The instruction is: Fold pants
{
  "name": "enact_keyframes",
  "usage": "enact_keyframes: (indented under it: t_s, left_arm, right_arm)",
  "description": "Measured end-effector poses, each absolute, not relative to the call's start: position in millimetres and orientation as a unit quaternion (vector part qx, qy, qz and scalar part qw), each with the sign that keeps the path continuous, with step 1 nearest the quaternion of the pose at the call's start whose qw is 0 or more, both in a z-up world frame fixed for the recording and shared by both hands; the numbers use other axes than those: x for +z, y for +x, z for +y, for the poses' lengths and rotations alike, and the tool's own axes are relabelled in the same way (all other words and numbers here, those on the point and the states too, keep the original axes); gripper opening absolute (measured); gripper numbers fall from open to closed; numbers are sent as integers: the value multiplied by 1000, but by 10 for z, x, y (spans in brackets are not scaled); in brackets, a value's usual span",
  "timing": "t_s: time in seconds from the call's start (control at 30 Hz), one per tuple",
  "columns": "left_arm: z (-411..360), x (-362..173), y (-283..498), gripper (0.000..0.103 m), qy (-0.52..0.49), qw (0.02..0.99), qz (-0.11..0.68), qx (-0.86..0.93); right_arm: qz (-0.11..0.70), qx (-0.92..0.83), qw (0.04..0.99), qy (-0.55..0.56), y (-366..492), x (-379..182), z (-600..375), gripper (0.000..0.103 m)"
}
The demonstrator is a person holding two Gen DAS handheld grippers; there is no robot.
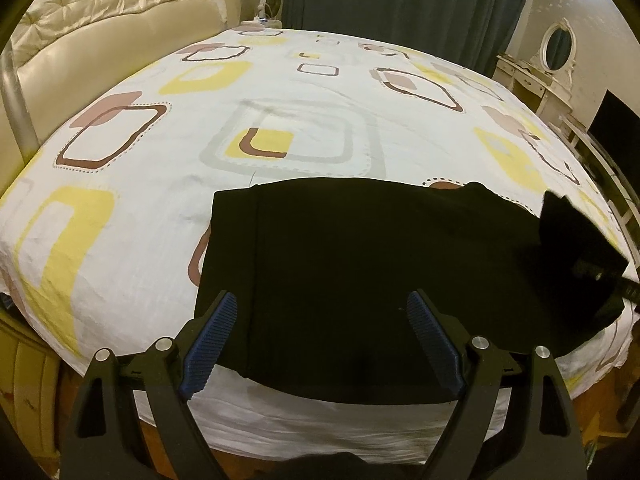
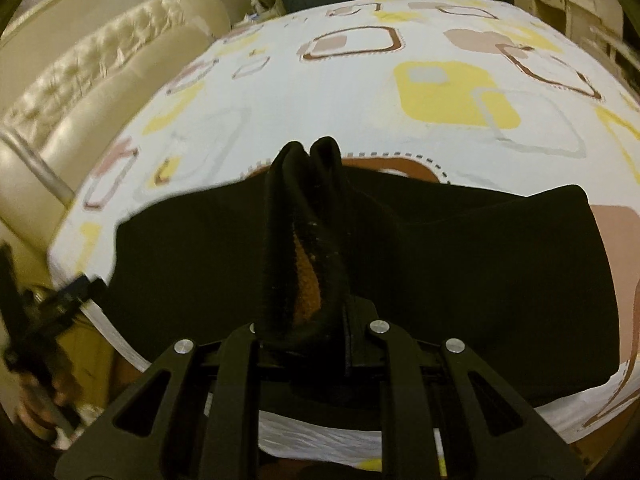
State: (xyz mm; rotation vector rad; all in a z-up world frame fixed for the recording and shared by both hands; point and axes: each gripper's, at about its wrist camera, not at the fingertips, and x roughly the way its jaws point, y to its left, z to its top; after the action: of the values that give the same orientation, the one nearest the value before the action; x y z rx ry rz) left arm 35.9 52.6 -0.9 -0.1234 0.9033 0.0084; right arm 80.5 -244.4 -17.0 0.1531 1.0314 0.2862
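Black pants (image 1: 360, 264) lie flat across the near edge of the bed, folded into a wide dark rectangle. My left gripper (image 1: 320, 320) is open, its blue-padded fingers (image 1: 212, 336) spread just above the pants' left part. My right gripper (image 2: 308, 312) is shut on a bunched fold of the pants (image 2: 304, 240), lifted upright, with an orange fleecy lining showing inside. The rest of the pants (image 2: 480, 280) spreads under it. The right gripper also shows at the right edge of the left wrist view (image 1: 580, 256), over the pants' right end.
The bed (image 1: 280, 92) has a white sheet with yellow and brown squares. A cream tufted headboard (image 1: 100, 20) stands at the left. Dark curtains (image 1: 400, 0) hang behind. A white dresser with oval mirror (image 1: 556, 52) stands at the right.
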Motion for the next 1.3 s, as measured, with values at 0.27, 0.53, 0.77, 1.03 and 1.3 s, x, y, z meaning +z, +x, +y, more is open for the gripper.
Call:
enact_keyframes:
  t_s: [0.27, 0.53, 0.77, 1.03, 1.3]
  left_arm:
    - [495, -25, 353, 86, -55, 897, 438, -6]
    - [472, -42, 358, 86, -53, 896, 440, -11]
    - [506, -61, 374, 86, -63, 894, 444, -10]
    - [495, -70, 372, 86, -61, 894, 444, -13]
    - [499, -86, 389, 86, -63, 892, 447, -14]
  right_arm:
    - [496, 128, 858, 13, 684, -359, -2225, 17]
    - [498, 132, 857, 19, 642, -422, -2155, 26]
    - [494, 147, 856, 52, 550, -397, -2126, 39]
    - [496, 185, 842, 103, 509, -412, -2078, 45]
    - [502, 197, 835, 111, 502, -550, -1937, 59]
